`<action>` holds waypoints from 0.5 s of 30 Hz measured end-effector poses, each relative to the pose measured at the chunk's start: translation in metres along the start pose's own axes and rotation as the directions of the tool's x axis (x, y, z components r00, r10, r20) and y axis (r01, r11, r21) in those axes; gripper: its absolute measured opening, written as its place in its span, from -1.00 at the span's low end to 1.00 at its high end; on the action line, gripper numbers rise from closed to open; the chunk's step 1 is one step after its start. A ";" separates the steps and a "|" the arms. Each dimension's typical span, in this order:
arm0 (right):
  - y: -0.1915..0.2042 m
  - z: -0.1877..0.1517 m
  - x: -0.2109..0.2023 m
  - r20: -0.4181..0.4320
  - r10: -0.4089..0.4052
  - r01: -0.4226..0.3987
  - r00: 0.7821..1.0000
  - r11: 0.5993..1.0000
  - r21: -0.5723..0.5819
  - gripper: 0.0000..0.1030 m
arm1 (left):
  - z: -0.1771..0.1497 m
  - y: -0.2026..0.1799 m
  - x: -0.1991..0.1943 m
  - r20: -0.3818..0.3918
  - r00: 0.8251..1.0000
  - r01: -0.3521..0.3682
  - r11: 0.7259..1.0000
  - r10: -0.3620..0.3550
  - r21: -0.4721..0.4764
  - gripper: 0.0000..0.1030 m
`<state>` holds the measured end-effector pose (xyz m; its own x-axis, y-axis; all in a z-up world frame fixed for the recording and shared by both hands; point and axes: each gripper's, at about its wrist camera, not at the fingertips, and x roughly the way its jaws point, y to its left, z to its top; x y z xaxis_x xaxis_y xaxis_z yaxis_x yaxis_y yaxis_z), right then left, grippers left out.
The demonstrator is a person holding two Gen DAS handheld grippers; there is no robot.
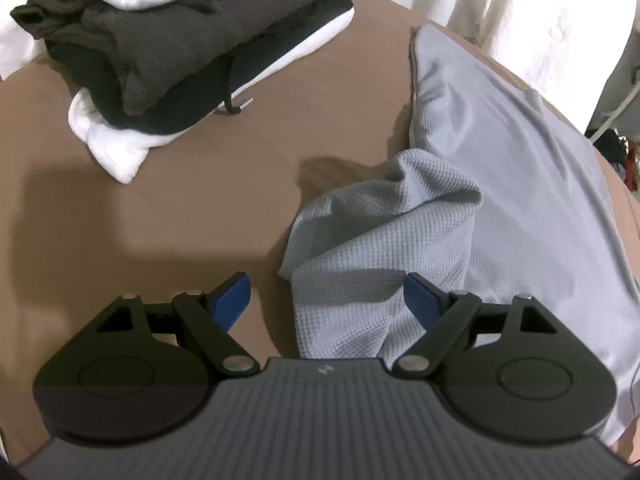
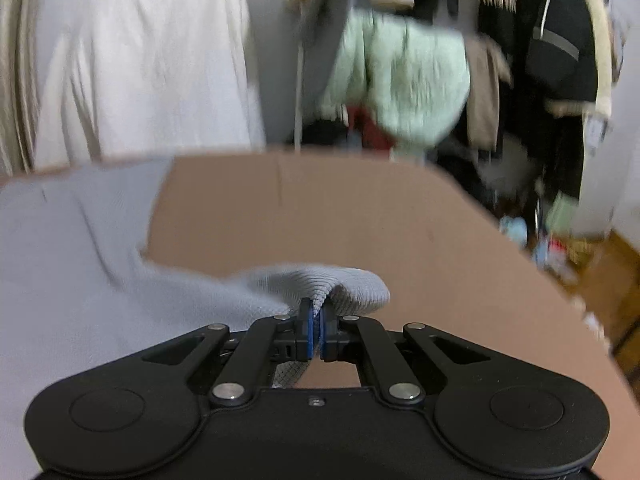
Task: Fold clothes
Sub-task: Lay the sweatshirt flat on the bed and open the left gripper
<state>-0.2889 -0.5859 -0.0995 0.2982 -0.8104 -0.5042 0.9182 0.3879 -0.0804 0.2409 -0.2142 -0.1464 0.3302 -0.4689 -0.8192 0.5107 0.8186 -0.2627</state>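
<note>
The grey waffle garment (image 1: 460, 216) lies lengthwise, running away from the folded stack (image 1: 192, 52). The left gripper (image 1: 326, 300) gapes wide over its crumpled near end. The right gripper (image 2: 316, 330) pinches a fold of it.

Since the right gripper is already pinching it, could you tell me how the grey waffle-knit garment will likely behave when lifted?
Probably floppy: the grey garment bunches and creases on the brown surface. Likely light, since the shut right gripper holds a fold. Its textured knit should resist slipping.

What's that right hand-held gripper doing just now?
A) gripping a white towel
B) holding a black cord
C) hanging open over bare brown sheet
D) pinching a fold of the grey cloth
D: the right hand-held gripper has its jaws shut on a bunched edge of the grey cloth.
</note>
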 end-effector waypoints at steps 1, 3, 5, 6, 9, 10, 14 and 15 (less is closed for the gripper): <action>0.001 -0.001 0.002 -0.011 -0.011 0.011 1.000 1.000 -0.018 -0.95 | 0.000 0.002 0.000 0.000 1.000 -0.003 1.000 0.003 -0.004 0.63; 0.004 -0.007 0.009 -0.053 -0.048 0.044 0.997 0.997 -0.061 -0.93 | 0.002 0.005 0.000 0.004 1.000 -0.010 1.000 0.010 -0.022 0.63; 0.005 -0.022 0.024 -0.126 -0.108 0.094 0.986 0.989 -0.115 -0.92 | 0.003 0.008 0.000 0.004 1.000 -0.014 0.999 0.014 -0.034 0.63; 0.006 -0.030 0.032 -0.161 -0.140 0.117 0.977 0.983 -0.143 -0.92 | 0.003 0.007 0.001 0.002 1.000 -0.022 0.999 0.022 -0.027 0.63; 0.009 -0.033 0.024 -0.151 -0.166 0.140 0.974 0.975 -0.171 -0.90 | 0.001 0.004 0.003 -0.004 0.999 -0.050 0.999 0.050 0.005 0.63; 0.010 -0.030 0.017 -0.130 -0.176 0.152 0.976 0.973 -0.175 -0.85 | 0.001 0.002 0.003 -0.004 0.999 -0.052 0.999 0.052 0.014 0.63; 0.023 -0.010 -0.016 -0.016 -0.176 0.171 0.984 0.970 -0.175 -0.18 | 0.002 -0.002 0.003 0.007 0.999 -0.039 0.999 0.039 0.025 0.63; 0.028 -0.005 -0.026 0.014 -0.148 0.148 0.989 0.975 -0.167 -0.08 | 0.002 -0.002 0.004 0.007 0.999 -0.038 0.999 0.038 0.024 0.63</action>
<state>-0.2727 -0.5519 -0.0931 0.1629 -0.8650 -0.4747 0.8955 0.3316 -0.2969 0.2426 -0.2185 -0.1477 0.3551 -0.4402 -0.8247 0.5170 0.8275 -0.2191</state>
